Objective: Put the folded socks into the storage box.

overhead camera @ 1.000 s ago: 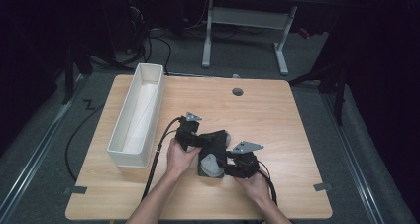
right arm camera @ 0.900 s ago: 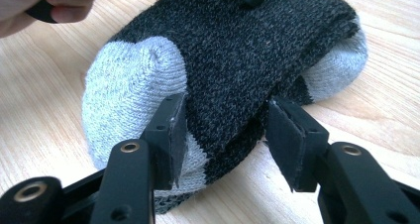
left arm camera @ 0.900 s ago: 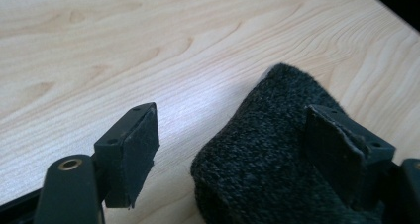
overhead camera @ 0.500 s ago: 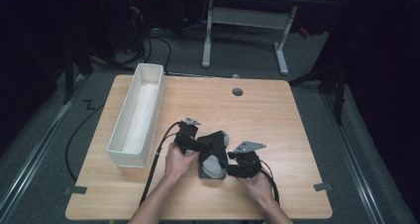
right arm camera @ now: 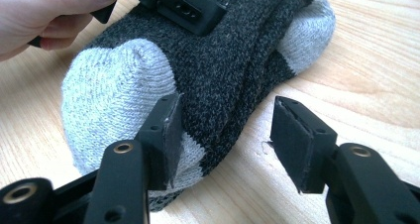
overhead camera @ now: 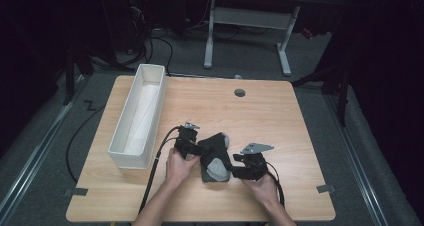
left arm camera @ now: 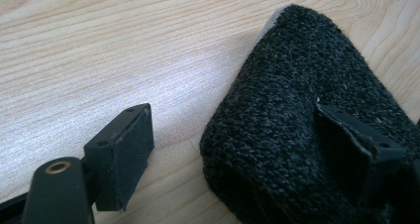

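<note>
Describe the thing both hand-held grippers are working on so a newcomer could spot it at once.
On the wooden table, right of the long white bin and near the front edge, lies a folded sock bundle between the person's hands. It is dark charcoal knit with pale grey heel and toe patches, the only soft item there.

A dark charcoal knit sock with pale grey heel and toe patches lies at lower centre of the high view on a light wood-grain table. At left stands a white bin. Both grippers, left gripper and right gripper, are black, the right topped by a grey plate.
</note>
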The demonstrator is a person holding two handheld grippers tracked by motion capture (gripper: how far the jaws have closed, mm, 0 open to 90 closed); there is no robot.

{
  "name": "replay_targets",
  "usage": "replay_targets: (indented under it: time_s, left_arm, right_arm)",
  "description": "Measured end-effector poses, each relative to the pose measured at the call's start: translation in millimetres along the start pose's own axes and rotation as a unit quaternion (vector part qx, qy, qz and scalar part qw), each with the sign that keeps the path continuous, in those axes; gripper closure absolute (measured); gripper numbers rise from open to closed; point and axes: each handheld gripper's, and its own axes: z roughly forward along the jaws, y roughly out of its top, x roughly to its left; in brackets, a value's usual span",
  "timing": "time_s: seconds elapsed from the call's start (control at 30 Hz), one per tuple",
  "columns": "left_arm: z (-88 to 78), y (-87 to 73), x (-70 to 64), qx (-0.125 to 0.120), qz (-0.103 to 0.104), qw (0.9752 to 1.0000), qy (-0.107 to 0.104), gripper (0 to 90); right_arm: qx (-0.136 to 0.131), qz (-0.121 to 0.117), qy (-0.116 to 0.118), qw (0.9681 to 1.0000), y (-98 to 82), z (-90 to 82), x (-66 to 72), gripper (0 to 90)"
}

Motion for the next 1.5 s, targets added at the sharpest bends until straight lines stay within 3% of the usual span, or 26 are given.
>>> replay_targets:
  time_s: [0.17,0.43,0.7,1.0,1.17,1.27,1.5]
  left_arm:
    - [3.4,0.5,3.8,0.004,-0.010,0.9999,-0.003,16.8]
    - [3.9,-0.3,3.2,0.005,-0.007,0.9999,-0.007,17.1]
    - [2.1,1.6,3.7,0.020,-0.020,0.9992,-0.027,28.1]
    - [1.1,1.3,2.6,0.020,-0.008,0.9992,-0.033,31.0]
    - [-0.9,-0.2,-2.6,0.022,0.020,0.9987,-0.042,40.1]
    - [-0.8,1.2,-0.8,0.028,0.004,0.9983,-0.051,43.8]
    - [-1.2,2.5,-0.1,0.036,-0.004,0.9977,-0.058,47.4]
  right_arm:
    - [-0.006,0.001,-0.001,1.0000,-1.3,0.9,-1.0,44.8]
    - [-0.002,0.003,0.001,1.0000,-0.6,1.1,-2.8,44.5]
    - [0.006,0.001,0.006,1.0000,1.8,1.2,-3.9,44.4]
    - [0.003,-0.008,-0.002,1.0000,3.1,1.7,-1.8,42.7]
    - [0.003,-0.007,-0.004,1.0000,3.6,1.7,-1.8,42.2]
    - [0.006,-0.009,-0.006,0.9999,4.5,0.9,-1.1,42.2]
    - [0.002,-0.007,-0.001,1.0000,3.7,1.6,-2.7,42.2]
